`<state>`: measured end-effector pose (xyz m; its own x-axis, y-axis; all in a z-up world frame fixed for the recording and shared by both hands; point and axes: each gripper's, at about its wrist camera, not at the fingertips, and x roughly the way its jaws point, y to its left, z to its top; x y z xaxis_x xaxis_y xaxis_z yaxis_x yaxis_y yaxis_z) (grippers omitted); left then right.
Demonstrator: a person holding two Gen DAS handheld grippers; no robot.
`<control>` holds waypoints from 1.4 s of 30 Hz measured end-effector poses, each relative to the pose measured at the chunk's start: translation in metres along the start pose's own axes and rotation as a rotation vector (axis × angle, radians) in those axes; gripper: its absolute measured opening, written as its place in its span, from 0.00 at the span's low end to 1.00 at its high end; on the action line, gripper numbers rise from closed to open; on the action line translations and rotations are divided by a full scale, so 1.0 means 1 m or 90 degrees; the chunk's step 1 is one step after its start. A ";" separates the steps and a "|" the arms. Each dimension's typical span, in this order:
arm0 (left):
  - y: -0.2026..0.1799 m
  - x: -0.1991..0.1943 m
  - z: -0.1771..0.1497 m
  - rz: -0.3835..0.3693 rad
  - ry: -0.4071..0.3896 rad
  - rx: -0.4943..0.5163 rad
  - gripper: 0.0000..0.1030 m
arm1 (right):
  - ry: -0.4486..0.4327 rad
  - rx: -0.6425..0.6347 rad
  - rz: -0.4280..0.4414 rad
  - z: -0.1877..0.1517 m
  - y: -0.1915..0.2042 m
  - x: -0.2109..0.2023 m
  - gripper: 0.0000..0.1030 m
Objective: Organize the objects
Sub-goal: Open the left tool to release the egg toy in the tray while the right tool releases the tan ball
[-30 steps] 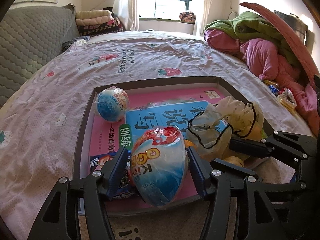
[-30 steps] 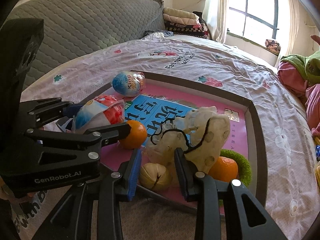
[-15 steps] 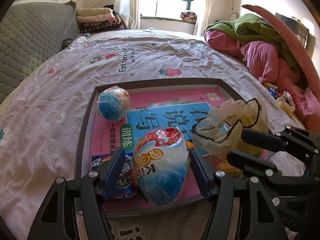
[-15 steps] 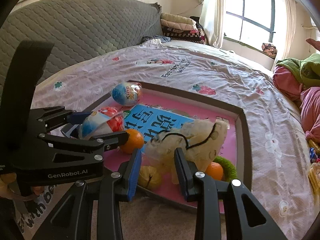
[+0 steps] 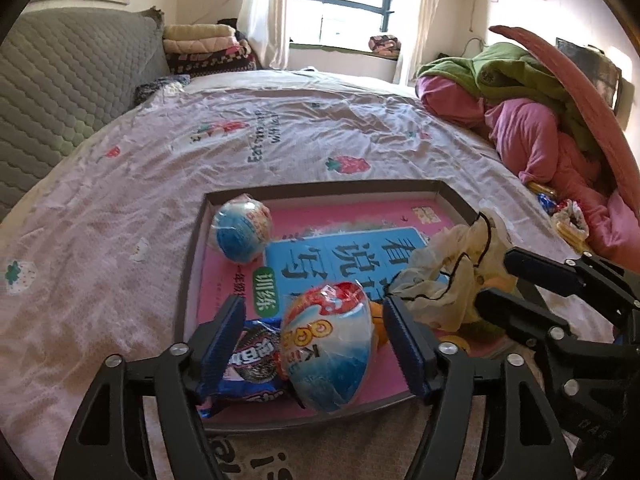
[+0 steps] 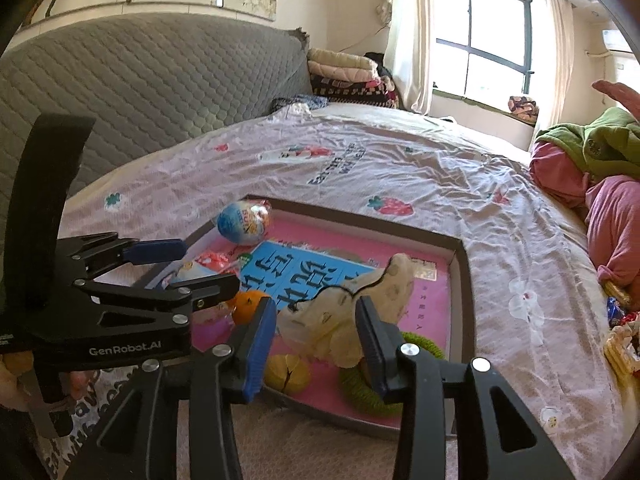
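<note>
- Clearly the step in hand is a release, judged from how things lie: both tools hang over the near end of the tray (image 5: 188,280), which sits on the pale printed bedsheet (image 5: 120,208) and already carries the goods.
- At the upper left of the tray in the left wrist view lies a small blue wrapped egg (image 5: 241,227), well apart from both tools; leave it alone.
- Lower left, a dark biscuit packet (image 5: 252,360) lies flat under the left blue pad, touching the larger egg beside it.
- Bottom centre, the left gripper (image 5: 314,346) stands spread; its jaws have just been opening, and the big foil-wrapped egg (image 5: 326,344) sits between them with a gap showing at each pad (image 5: 224,336). To finish well, draw this tool straight back and up so neither pad clips the round egg, which would probably roll.
- Centre right, the cream drawstring pouch (image 6: 348,316) slumps on the pink and blue workbook (image 6: 296,268) lining the tray. The right gripper (image 6: 316,340) has just been opening too; the pouch is between its jaws, and neither pad seems to press it.
- Mind the pouch's black cord (image 6: 360,286): lift clear only once it hangs free of the fingers.
- Near the lower edge of the right wrist view, an orange (image 6: 248,306), a yellowish husk (image 6: 287,374) and a green ring (image 6: 360,392) crowd the pouch, so a sideways exit risks scattering them.
</note>
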<state>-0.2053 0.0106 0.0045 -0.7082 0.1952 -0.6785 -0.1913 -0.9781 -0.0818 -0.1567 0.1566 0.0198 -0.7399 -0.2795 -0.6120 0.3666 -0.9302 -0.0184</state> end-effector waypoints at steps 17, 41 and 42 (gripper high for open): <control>-0.002 -0.029 0.011 0.033 -0.031 0.001 0.76 | -0.076 0.042 -0.020 0.009 -0.013 -0.026 0.52; -0.009 -0.068 0.015 0.076 -0.051 -0.002 0.76 | -0.146 0.046 -0.054 0.017 -0.010 -0.062 0.69; -0.009 -0.071 0.014 0.077 -0.054 -0.004 0.76 | -0.149 0.043 -0.057 0.017 -0.008 -0.066 0.69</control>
<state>-0.1632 0.0066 0.0639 -0.7809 0.0803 -0.6195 -0.0967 -0.9953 -0.0071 -0.1209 0.1786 0.0737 -0.8806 -0.2361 -0.4109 0.2616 -0.9652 -0.0061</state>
